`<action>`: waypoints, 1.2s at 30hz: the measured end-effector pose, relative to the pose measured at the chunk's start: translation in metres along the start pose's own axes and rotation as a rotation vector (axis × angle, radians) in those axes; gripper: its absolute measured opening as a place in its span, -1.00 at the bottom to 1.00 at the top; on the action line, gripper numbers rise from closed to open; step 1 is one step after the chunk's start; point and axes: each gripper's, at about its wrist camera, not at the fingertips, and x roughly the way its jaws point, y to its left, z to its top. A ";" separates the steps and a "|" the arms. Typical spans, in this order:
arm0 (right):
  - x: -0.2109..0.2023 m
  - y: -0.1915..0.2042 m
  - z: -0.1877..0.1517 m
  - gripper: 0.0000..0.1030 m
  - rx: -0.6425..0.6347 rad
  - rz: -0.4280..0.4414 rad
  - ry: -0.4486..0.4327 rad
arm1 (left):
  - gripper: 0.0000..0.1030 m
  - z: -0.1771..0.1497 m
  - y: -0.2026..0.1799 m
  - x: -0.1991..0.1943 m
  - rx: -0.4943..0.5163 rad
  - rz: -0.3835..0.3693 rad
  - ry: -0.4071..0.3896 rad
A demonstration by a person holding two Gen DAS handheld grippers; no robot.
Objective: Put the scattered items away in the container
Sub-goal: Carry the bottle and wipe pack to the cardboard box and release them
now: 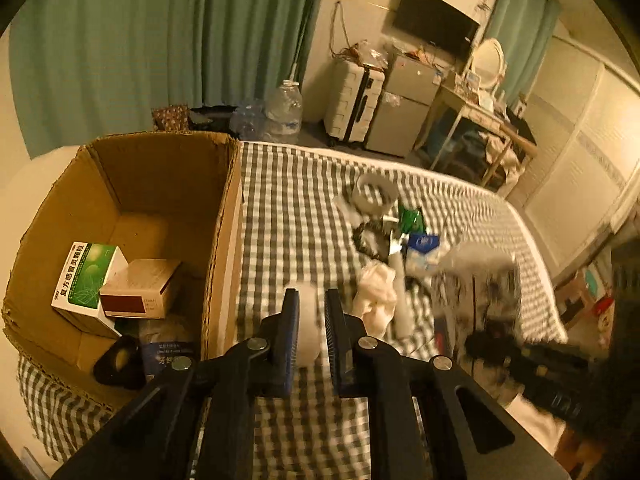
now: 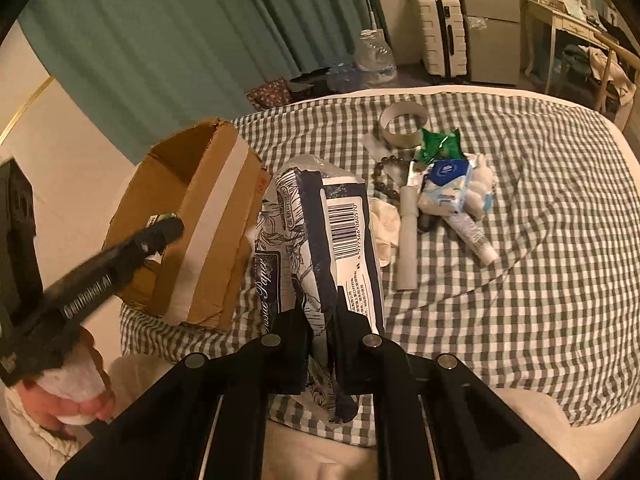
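An open cardboard box [image 1: 224,216] stands on the checked bed at the left; it also shows in the right wrist view [image 2: 208,216]. It holds a green medicine box [image 1: 86,276], a brown box [image 1: 140,288] and a black item [image 1: 120,360]. My left gripper [image 1: 312,300] is shut on a white cylinder [image 1: 307,320] just right of the box wall. My right gripper [image 2: 322,320] is shut on a navy and white tissue pack [image 2: 316,220], held above the bed beside the box; it shows blurred in the left wrist view [image 1: 476,280].
Scattered on the bed: a tape roll [image 2: 404,124], a green packet [image 2: 438,144], a blue and white pack [image 2: 448,188], a tube [image 2: 472,236], a white stick [image 2: 408,236], a bead bracelet [image 2: 384,180] and crumpled white cloth [image 2: 386,224]. Curtain, suitcase and fridge stand beyond.
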 end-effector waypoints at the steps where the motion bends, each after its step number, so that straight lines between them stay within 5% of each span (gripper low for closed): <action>1: 0.003 -0.001 0.000 -0.83 0.003 -0.006 0.003 | -0.65 -0.004 -0.001 0.004 0.011 0.002 0.005; 5: 0.014 -0.013 -0.002 -0.83 0.018 -0.026 0.027 | -0.08 -0.023 -0.006 0.029 -0.005 -0.012 0.050; 13: 0.039 -0.049 -0.006 -0.83 0.071 -0.033 0.067 | -0.07 -0.040 -0.016 0.101 0.001 0.040 0.160; 27: 0.090 -0.090 -0.001 -0.82 0.154 0.050 0.142 | -0.06 -0.022 -0.002 0.189 0.042 0.184 0.251; 36: 0.091 -0.101 0.001 -0.82 0.177 0.047 0.132 | -0.16 -0.027 -0.003 0.189 0.054 0.152 0.275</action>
